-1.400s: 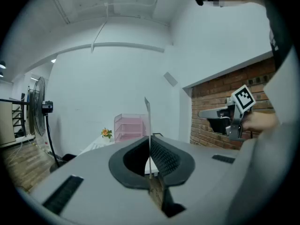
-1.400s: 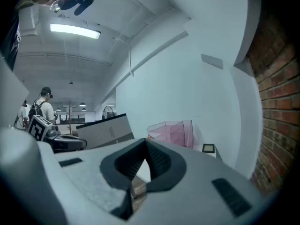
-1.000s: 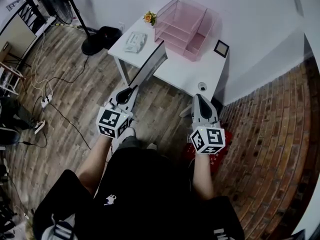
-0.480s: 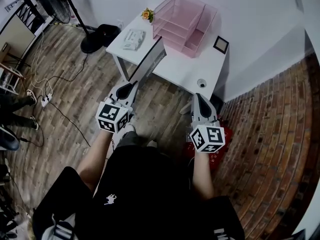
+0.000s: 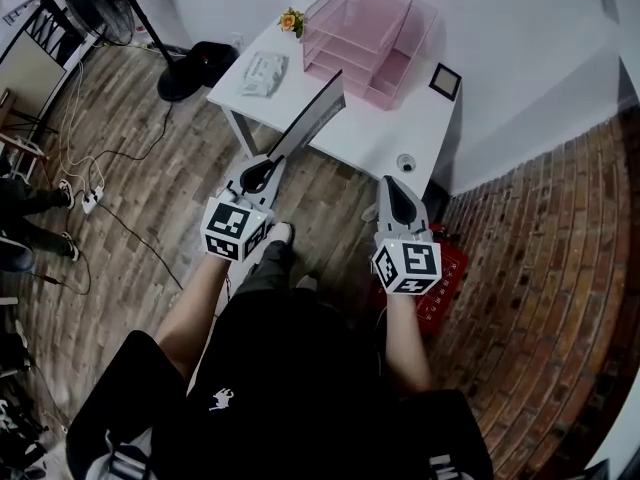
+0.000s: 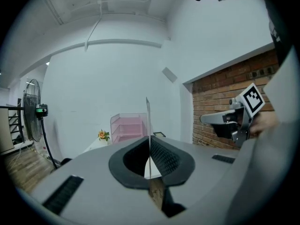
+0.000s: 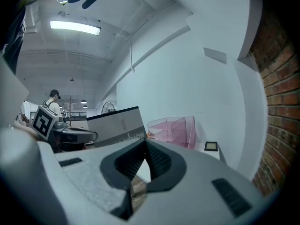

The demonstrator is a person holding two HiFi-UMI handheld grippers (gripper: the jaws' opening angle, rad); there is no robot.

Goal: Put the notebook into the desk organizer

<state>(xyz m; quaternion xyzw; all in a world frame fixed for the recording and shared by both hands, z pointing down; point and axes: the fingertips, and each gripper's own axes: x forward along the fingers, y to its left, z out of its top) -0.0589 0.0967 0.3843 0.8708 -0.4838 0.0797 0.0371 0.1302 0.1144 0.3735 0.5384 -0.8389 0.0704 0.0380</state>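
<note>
Notebook (image 5: 312,126) is up in the air, clamped at its near end by the left gripper (image 5: 266,168). It's held edge-up, slanting out over the near edge of the white table (image 5: 385,140). In the left gripper view it shows as a thin upright blade btwn the pads. It's not in the desk organizer (image 5: 366,40) yet: that pink tiered tray sits at the back of the table by the wall, apart from the notebook's far end. Right gripper (image 5: 393,190) hangs alongside w/ jaws together, nothing btwn them.

Risks, as I judge them:
- The grip is on one end only, so the long thin notebook could pivot or slip in the pads on its way to a slot.
- Edge-up prob needs rolling flat for a tier. Misjudge that & the leading edge hits the organizer's front lip, shoving the light tray back or toward the flowers (image 5: 292,20).
- White packet (image 5: 263,73) lies left of the path, near enough to clip.
</note>
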